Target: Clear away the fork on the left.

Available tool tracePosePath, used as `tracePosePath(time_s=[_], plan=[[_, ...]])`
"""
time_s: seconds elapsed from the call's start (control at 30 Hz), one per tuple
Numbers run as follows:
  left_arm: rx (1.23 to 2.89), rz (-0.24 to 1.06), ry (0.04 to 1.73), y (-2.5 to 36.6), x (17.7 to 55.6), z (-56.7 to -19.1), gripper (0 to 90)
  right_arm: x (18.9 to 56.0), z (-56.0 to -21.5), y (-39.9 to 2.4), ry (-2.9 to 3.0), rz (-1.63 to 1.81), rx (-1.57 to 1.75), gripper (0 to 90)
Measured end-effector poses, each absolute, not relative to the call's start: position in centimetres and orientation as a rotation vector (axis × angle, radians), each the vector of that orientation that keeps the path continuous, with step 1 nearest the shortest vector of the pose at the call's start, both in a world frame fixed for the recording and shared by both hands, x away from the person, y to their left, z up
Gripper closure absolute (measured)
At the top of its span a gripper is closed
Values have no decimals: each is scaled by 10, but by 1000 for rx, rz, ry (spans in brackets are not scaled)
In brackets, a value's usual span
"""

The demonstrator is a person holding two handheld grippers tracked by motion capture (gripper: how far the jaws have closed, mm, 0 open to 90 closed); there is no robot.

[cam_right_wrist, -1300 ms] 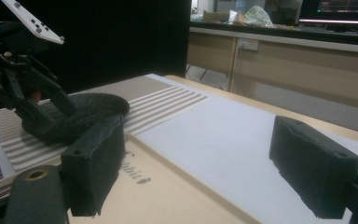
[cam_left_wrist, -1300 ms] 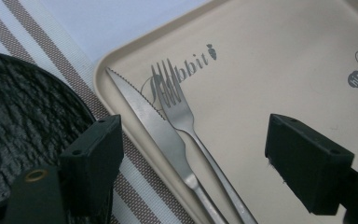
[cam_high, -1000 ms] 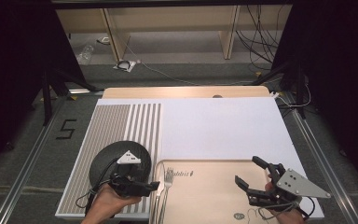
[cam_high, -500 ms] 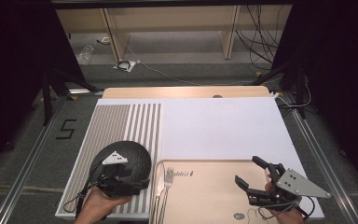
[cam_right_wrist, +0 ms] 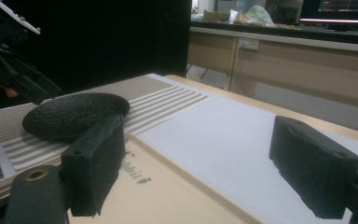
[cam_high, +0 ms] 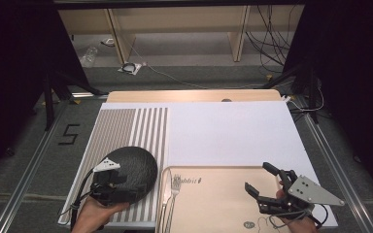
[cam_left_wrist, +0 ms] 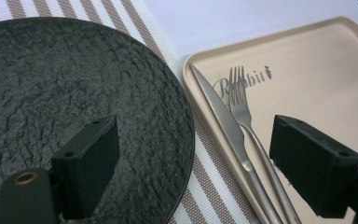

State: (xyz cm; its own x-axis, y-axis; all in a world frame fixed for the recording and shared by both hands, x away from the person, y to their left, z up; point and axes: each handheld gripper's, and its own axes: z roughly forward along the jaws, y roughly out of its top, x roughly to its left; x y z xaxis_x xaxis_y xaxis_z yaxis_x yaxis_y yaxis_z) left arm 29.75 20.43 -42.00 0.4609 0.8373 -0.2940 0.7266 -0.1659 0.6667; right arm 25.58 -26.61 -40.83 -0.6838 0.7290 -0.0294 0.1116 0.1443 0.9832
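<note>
A round black textured plate point(cam_high: 136, 165) lies on the striped placemat point(cam_high: 126, 126) at the front left. My left gripper point(cam_high: 118, 181) hovers over its near part, held by a hand. In the left gripper view my left gripper point(cam_left_wrist: 191, 154) is open, one jaw over the plate point(cam_left_wrist: 65, 84), the other over the beige tray point(cam_left_wrist: 326, 70). A knife point(cam_left_wrist: 221, 116) and a fork point(cam_left_wrist: 242, 109) lie side by side at the tray's left edge. My right gripper point(cam_high: 258, 177) stands open over the tray point(cam_high: 213, 194) at its right side, nothing between its jaws.
A white mat point(cam_high: 228, 136) covers the table behind the tray. The wooden table edge point(cam_high: 194, 95) runs along the back, with floor and cables beyond. In the right gripper view the plate point(cam_right_wrist: 74, 116) sits low at left, behind the tray point(cam_right_wrist: 168, 191).
My left gripper has moved left, from the plate's right edge next to the tray to over the plate. The right gripper has stayed still.
</note>
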Motion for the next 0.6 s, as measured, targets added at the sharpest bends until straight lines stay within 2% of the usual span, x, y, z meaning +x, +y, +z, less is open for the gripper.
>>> tracePosePath(time_s=[0.6], plan=[[1863, 194, 1412, 223, 292, -423, 154, 256, -409, -267, 1909, 1581, 804, 191]])
